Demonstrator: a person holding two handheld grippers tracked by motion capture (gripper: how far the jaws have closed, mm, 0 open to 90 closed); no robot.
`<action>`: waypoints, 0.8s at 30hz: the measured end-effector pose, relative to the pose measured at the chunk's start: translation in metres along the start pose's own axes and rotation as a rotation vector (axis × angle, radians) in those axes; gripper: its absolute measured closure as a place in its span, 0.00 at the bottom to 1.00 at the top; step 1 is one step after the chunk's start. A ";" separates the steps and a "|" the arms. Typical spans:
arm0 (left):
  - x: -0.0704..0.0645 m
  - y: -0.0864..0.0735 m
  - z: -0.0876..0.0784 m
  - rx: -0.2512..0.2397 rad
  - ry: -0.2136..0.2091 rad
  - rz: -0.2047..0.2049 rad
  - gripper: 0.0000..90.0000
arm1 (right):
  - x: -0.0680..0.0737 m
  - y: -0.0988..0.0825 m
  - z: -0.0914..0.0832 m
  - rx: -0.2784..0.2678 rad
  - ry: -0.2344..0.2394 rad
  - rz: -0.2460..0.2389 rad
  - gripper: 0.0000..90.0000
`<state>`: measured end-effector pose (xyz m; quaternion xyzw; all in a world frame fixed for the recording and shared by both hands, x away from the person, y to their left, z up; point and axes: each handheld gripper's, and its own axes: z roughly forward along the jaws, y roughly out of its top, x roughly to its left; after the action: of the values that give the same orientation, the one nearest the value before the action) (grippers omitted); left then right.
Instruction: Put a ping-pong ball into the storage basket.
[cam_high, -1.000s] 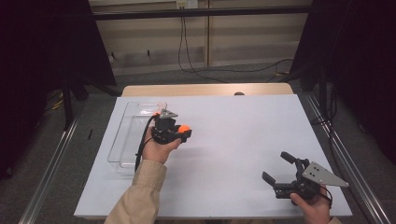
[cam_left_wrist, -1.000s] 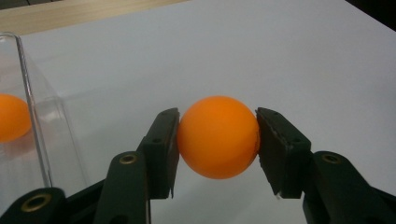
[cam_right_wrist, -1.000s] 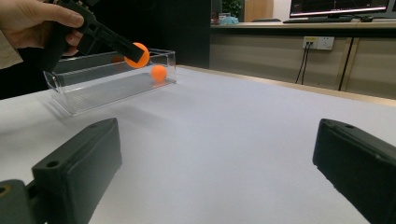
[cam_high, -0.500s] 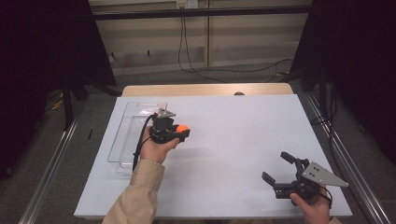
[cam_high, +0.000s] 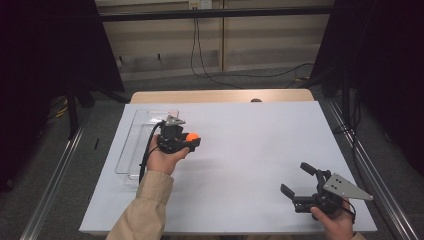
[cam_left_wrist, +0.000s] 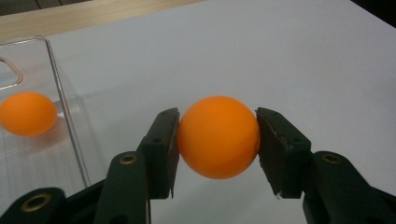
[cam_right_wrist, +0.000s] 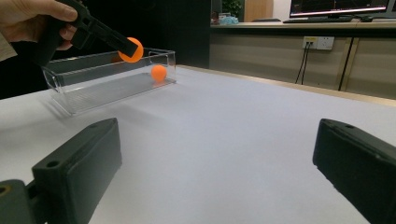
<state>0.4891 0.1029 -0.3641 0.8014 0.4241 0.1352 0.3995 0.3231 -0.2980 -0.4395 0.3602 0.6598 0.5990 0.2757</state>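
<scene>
Two orange balls are in play. One ball (cam_left_wrist: 217, 137) is clamped between the jaws of your left gripper (cam_high: 186, 142), lifted off the white table (cam_high: 250, 150) just beside the long wall of the clear tray (cam_high: 131, 150). The second ball (cam_left_wrist: 27, 113) lies inside that tray, toward its far end as the right gripper view has it.

Your left gripper's pads (cam_left_wrist: 164, 149) press the held ball on opposite sides, roughly across its widest line, which is the place to take it. It looks like a hollow, very light plastic ball, smooth and hard-shelled, so I would expect it to squirt out if the pads sit above or below that middle line, and to bounce and roll off across the table if dropped from height. A light squeeze should do; clamping harder would probably dent a thin shell.

Your right gripper (cam_high: 299, 184) rests near the table's near edge, well apart from the tray, its jaws spread wide with nothing between them.

If the ball is meant for the tray, carry it over the wall and lower it close to the tray floor before you let go, away from the second ball, so that it settles there.
</scene>
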 end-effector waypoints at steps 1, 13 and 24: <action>0.001 0.000 -0.001 0.003 -0.001 0.006 0.57 | 0.000 0.000 0.000 0.001 0.000 -0.003 0.01; 0.003 0.001 -0.003 -0.001 0.005 -0.001 0.57 | 0.000 0.000 0.000 0.002 0.001 0.001 0.01; 0.006 0.001 -0.008 0.018 0.008 0.019 0.57 | 0.000 0.000 0.000 0.001 0.001 0.001 0.01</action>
<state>0.4896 0.1116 -0.3588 0.8085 0.4192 0.1385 0.3890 0.3230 -0.2980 -0.4395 0.3603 0.6601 0.5991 0.2750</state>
